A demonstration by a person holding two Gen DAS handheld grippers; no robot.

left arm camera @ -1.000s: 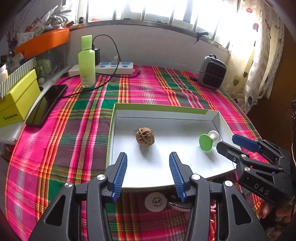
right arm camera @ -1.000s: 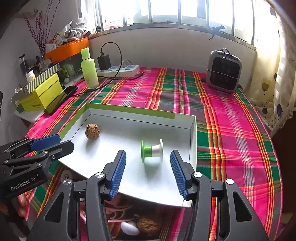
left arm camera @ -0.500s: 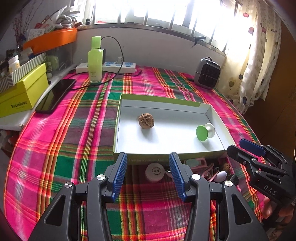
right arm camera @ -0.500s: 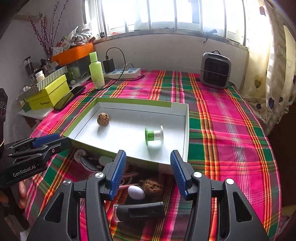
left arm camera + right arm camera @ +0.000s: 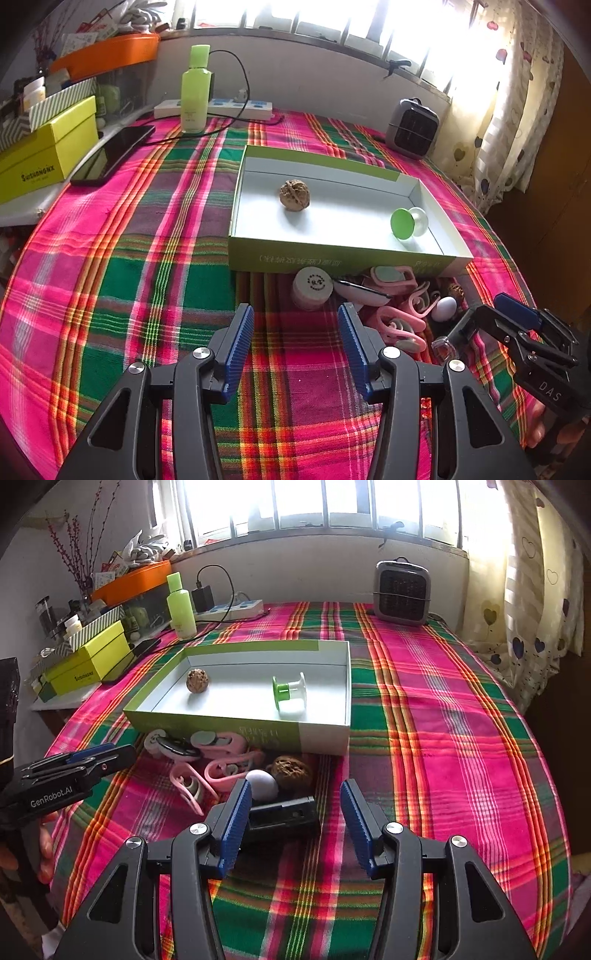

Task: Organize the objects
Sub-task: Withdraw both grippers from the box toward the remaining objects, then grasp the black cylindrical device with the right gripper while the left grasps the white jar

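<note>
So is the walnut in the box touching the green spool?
Apart. The right wrist view shows bare white floor between the walnut and green spool in the box.

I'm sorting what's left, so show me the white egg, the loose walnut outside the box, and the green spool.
white egg [image 5: 262,783], right wrist view, its rounded top.
loose walnut [image 5: 290,770], right wrist view, its wrinkled shell.
green spool [image 5: 281,693], right wrist view, its green end.
</note>
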